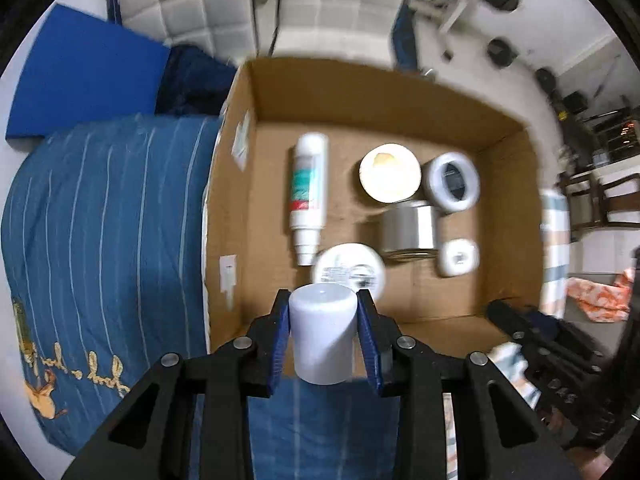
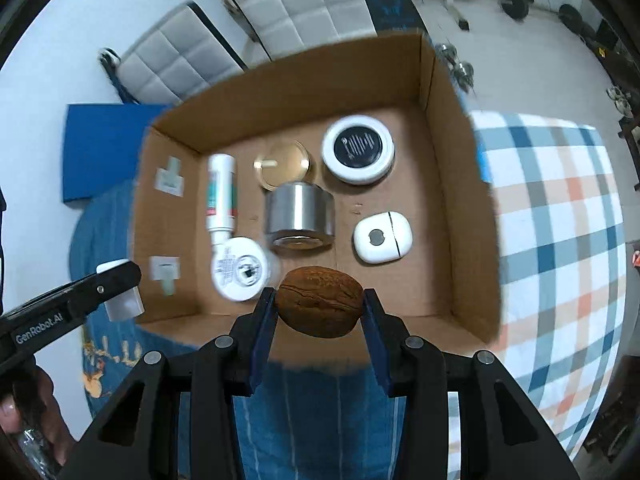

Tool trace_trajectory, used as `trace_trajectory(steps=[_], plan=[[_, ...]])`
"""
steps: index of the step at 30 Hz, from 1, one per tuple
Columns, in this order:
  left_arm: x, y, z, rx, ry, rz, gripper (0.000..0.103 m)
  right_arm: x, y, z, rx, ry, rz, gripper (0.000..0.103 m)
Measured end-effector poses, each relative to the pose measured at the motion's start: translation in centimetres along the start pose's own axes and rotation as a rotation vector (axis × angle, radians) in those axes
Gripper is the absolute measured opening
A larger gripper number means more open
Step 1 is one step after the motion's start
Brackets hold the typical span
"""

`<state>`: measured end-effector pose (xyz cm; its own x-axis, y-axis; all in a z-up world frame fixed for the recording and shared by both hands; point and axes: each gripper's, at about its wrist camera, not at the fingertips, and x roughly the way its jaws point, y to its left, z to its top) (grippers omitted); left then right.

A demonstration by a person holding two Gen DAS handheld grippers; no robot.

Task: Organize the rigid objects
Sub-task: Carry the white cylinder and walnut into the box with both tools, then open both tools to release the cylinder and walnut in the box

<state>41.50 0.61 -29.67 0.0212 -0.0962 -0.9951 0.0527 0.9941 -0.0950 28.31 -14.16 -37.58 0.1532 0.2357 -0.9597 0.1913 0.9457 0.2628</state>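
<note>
1. Cardboard box on the bed collects the rigid items: a spray bottle, steel cup, round tin and white case lie on its floor, apparently to keep them together.
2. Left gripper pinches a white cylinder upright, near the box's near-left corner.
3. Right gripper clamps a brown walnut-like shell over the near wall, angled downward, likely for dropping in.
</note>
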Motion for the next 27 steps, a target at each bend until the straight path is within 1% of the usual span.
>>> trace_trajectory(steps=[2, 5, 9, 14, 17, 24, 26, 27], plan=[[2.5, 0.5, 0.5, 0.002, 0.055, 0.033, 0.030, 1.9, 0.0, 0.9, -0.006, 0.039, -0.019, 0.044], [5.2, 0.9, 0.8, 0.010, 0.106, 0.080, 0.030, 4.4, -0.3, 1.7, 0.007, 0.092, -0.035, 0.044], [7.6, 1.4, 0.9, 0.006, 0.158, 0.097, 0.030, 7.0, -0.8, 2.5, 0.006, 0.147, -0.059, 0.045], [8.2, 0.9, 0.8, 0.023, 0.161, 0.111, 0.030, 9.4, -1.0, 2.3, -0.008, 0.215, -0.084, 0.045], [8.4, 0.6, 1.0, 0.023, 0.169, 0.112, 0.030, 10.3, -0.9, 2.1, -0.024, 0.232, -0.104, 0.045], [7.8, 0.3, 1.1, 0.022, 0.166, 0.116, 0.030, 11.3, -1.1, 1.6, -0.026, 0.254, -0.120, 0.045], [7.6, 0.0, 1.3, 0.013, 0.161, 0.112, 0.039, 11.7, -1.0, 1.2, -0.030, 0.251, -0.123, 0.045], [7.5, 0.1, 1.3, 0.007, 0.159, 0.105, 0.041, 11.7, -1.0, 1.2, -0.031, 0.245, -0.124, 0.045]])
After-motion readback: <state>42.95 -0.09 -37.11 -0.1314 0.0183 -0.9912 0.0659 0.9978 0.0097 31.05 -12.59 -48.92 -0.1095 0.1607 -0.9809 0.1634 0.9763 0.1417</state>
